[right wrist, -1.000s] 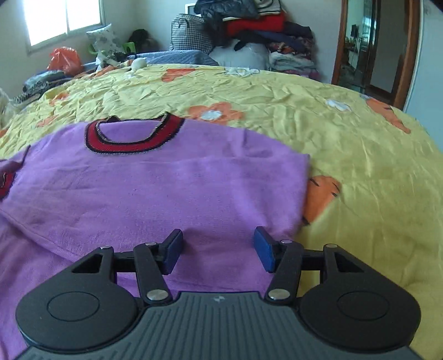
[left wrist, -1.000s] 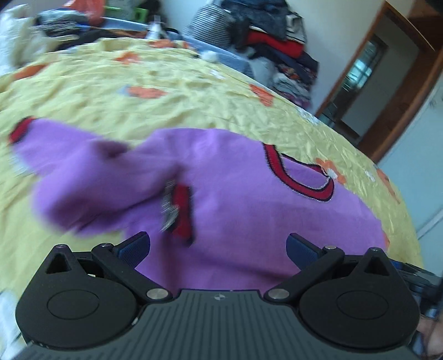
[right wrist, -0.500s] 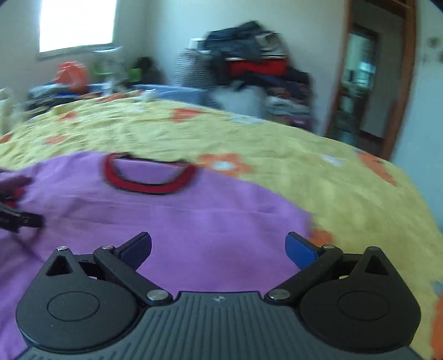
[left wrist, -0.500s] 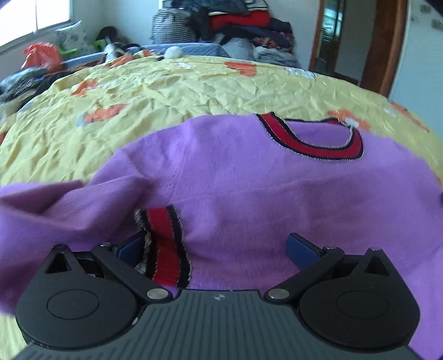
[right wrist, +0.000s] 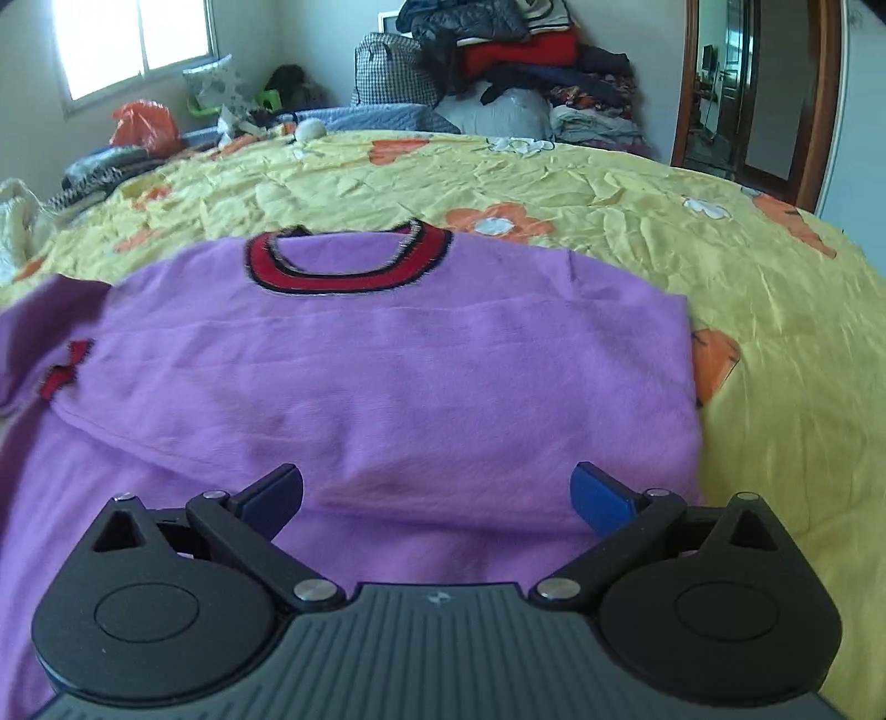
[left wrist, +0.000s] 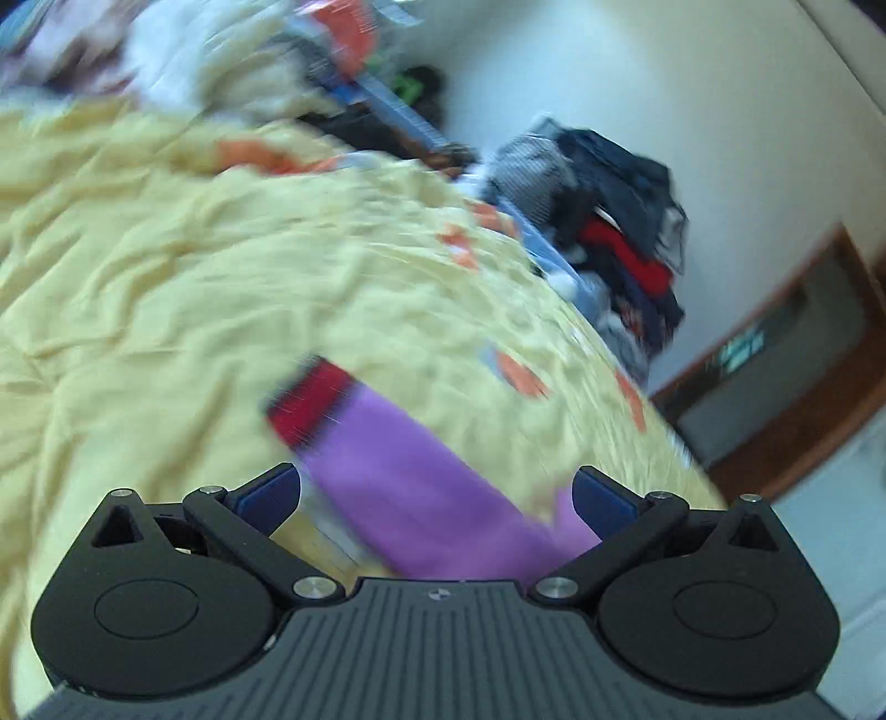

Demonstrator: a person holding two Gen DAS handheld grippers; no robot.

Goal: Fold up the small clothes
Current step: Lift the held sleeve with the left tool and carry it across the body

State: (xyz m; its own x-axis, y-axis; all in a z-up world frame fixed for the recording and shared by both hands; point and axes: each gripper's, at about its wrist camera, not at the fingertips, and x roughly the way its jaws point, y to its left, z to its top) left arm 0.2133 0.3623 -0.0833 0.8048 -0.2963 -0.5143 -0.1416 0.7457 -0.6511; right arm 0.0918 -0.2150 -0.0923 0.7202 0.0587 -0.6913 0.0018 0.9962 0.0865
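On the bed (right wrist: 747,288), purple sweater (right wrist: 387,387) half-folded; both hand-held grippers, right (right wrist: 436,493) and left (left wrist: 436,493), gape empty, so the loose sleeve (left wrist: 398,465) may unfold.

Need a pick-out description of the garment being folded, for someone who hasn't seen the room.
Start at the bed with the yellow bedspread printed with orange flowers, which fills the room. Spread flat on its near side, just ahead of the open right gripper, lies the purple sweater. Its red collar with dark edging sets it apart from the dark clothes pile stacked against the far wall.
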